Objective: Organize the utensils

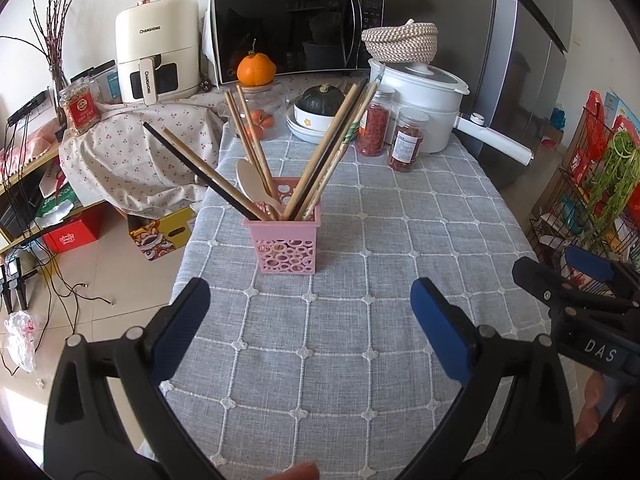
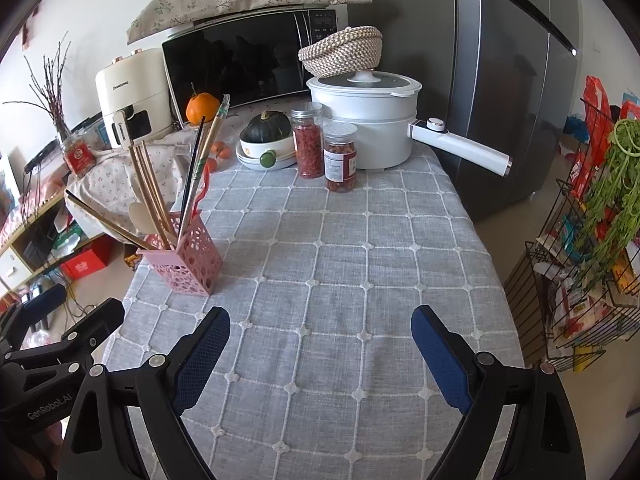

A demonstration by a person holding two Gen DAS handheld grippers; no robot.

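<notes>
A pink perforated utensil basket (image 1: 287,243) stands upright on the grey checked tablecloth (image 1: 360,320). It holds several wooden and black chopsticks (image 1: 320,160) and a pale wooden spoon (image 1: 256,186), all fanned outward. In the right wrist view the basket (image 2: 188,258) is at the left. My left gripper (image 1: 310,300) is open and empty, a short way in front of the basket. My right gripper (image 2: 320,328) is open and empty over bare cloth, right of the basket. Each gripper shows in the other's view, the right one (image 1: 576,276) and the left one (image 2: 72,312).
At the table's far end stand two jars of red goji (image 1: 406,144), a white electric pot (image 1: 420,104) with a long handle, a bowl with a green squash (image 1: 320,110), a microwave (image 1: 292,28) and an air fryer (image 1: 158,50). A wire rack (image 2: 580,260) stands at the right.
</notes>
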